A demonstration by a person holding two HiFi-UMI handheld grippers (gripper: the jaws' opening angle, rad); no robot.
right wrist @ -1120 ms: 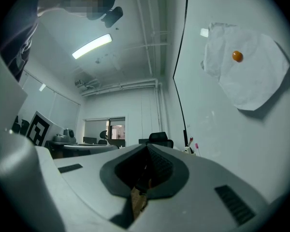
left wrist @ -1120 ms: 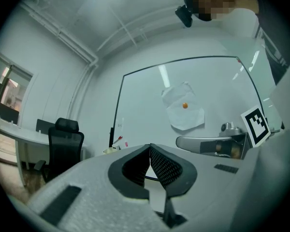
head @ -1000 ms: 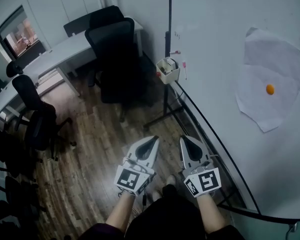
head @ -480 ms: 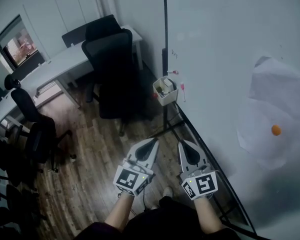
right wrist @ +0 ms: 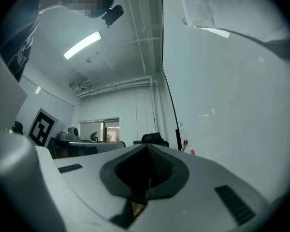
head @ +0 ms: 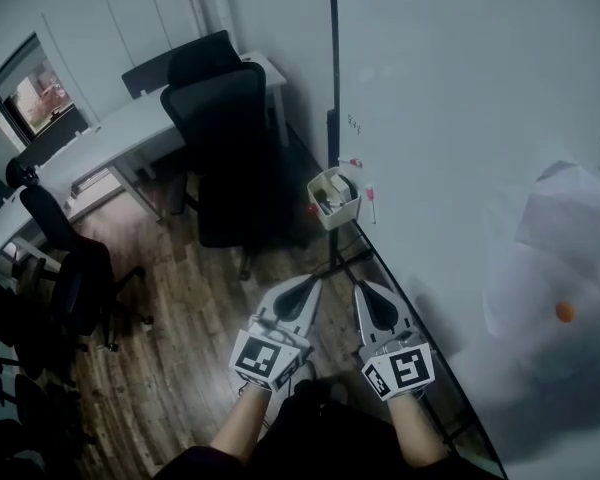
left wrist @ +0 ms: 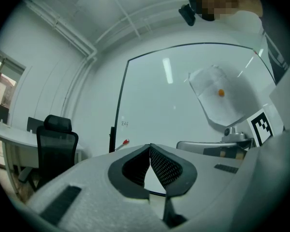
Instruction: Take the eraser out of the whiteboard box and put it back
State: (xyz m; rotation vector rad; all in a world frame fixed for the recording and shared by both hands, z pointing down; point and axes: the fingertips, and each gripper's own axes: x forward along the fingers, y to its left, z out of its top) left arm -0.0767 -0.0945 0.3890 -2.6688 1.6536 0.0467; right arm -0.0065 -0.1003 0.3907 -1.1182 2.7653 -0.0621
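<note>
A small white whiteboard box (head: 334,197) hangs at the lower left corner of the whiteboard (head: 460,108), with dark items inside; I cannot pick out the eraser among them. A red marker (head: 351,163) and a pink one (head: 370,196) stick to the board beside it. My left gripper (head: 310,283) and right gripper (head: 364,288) are side by side, well short of the box and pointing toward it. Both are shut with nothing held. The left gripper view shows the left gripper (left wrist: 150,146) with its pads together; the right gripper (right wrist: 147,147) looks the same in its own view.
A black office chair (head: 220,138) stands left of the box by a white desk (head: 110,128). More dark chairs (head: 70,258) line the left side on the wood floor (head: 190,308). A paper sheet (head: 560,268) with an orange magnet (head: 565,312) hangs on the board at right.
Both grippers have moved forward along the whiteboard, still shut. The box sits lower and nearer in the head view, and the paper with the magnet has slid toward the lower right.
</note>
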